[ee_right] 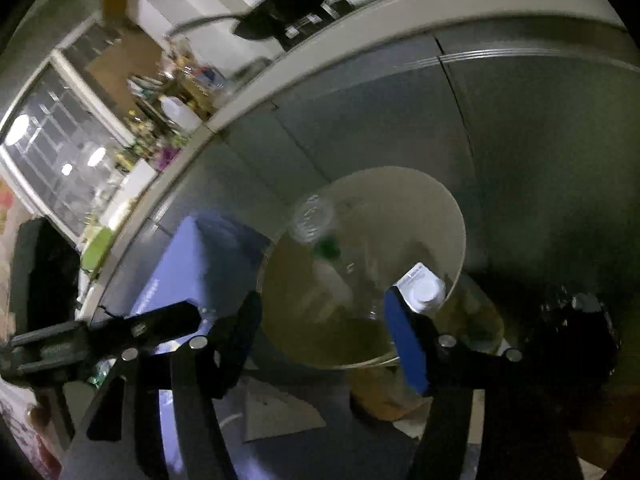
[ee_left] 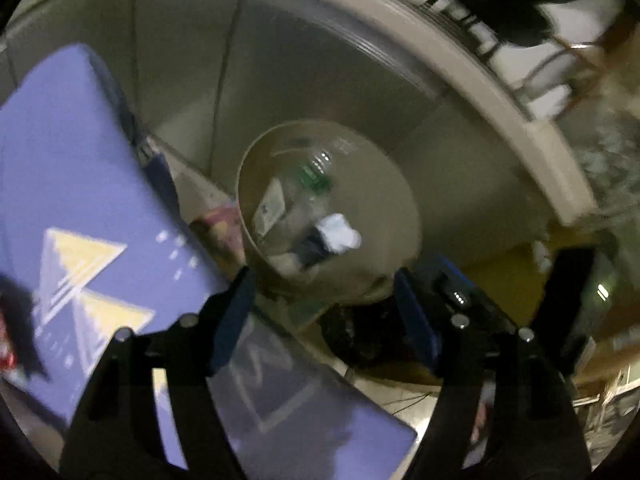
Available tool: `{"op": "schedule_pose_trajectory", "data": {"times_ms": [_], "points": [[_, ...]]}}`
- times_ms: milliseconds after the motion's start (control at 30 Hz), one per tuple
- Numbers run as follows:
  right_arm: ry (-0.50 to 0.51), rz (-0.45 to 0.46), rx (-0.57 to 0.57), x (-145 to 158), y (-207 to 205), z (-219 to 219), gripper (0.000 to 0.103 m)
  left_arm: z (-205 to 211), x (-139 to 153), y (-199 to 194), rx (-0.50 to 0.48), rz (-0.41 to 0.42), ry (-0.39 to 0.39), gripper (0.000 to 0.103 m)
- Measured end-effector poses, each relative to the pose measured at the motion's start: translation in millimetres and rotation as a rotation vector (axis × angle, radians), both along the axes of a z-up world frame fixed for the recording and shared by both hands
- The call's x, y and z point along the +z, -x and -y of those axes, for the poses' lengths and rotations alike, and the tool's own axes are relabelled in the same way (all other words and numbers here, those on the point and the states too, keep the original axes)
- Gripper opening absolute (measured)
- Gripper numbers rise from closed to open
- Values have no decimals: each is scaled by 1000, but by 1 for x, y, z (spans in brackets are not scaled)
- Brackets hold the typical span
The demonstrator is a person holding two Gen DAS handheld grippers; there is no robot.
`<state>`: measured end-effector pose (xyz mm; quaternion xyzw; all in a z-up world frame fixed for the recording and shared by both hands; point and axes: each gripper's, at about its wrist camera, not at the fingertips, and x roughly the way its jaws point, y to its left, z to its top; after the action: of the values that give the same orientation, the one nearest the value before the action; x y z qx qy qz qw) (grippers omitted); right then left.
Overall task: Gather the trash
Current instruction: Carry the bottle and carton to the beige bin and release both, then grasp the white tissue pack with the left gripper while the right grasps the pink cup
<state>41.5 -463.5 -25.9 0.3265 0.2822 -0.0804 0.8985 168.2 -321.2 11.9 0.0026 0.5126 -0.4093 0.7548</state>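
Observation:
A round beige bin stands on the floor in front of both grippers. In it lie a clear bottle with a green label, a printed carton, a crumpled white paper and other scraps. My left gripper hangs open just above the bin's near rim, with nothing between its fingers. In the right wrist view the bin holds the clear bottle, blurred near the far left rim. A white carton sits at the right rim, just past my right finger. My right gripper is open and holds nothing.
A blue box with yellow triangles stands close on the bin's left, also the blue box. Grey panel walls curve behind the bin. A dark crumpled bag lies to its right. Cluttered shelves are far off.

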Motion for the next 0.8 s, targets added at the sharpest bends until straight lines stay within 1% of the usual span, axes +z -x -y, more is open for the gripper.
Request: {"op": "schedule_pose_trajectory", "data": {"times_ms": [67,100,133,167,200,267,367,400,467,500,533,600,633,700,767,800], "points": [[43,40,25,8,12,-15,60,-30,13,26,-21,45,46,69],[57,52,44,12,15,-23,60,-52,19,42,-35,65,78,69],[65,74,88,16,19,-36,58,-71,21,54,-43,77,97,69],[63,86,125,19,19,-46,56,-90,22,66,-45,89,106,69],[62,96,179,21,19,-60,55,-120,22,82,-35,108,105,69],[65,100,259,23,19,-83,50,-159,17,98,7,139,76,69],[34,96,398,23,3,-125,46,-235,10,116,160,188,-15,69],[16,93,438,22,-2,-138,46,-272,9,119,258,191,-45,69],[-31,79,525,18,-13,-168,46,-320,11,117,398,181,-73,69],[-47,71,556,17,-18,-182,46,-355,14,117,506,180,-84,69],[-52,66,575,18,-22,-191,46,-381,18,117,596,188,-87,69],[-56,56,619,19,-27,-213,46,-436,24,120,780,209,-101,74],[-55,49,642,20,-29,-226,46,-453,24,119,835,208,-102,80],[-53,35,674,20,-33,-247,46,-482,19,115,897,189,-87,82],[-49,22,692,22,-40,-263,47,-494,11,106,886,182,-91,85],[-44,16,701,22,-40,-270,47,-489,8,99,882,191,-115,86]]}}
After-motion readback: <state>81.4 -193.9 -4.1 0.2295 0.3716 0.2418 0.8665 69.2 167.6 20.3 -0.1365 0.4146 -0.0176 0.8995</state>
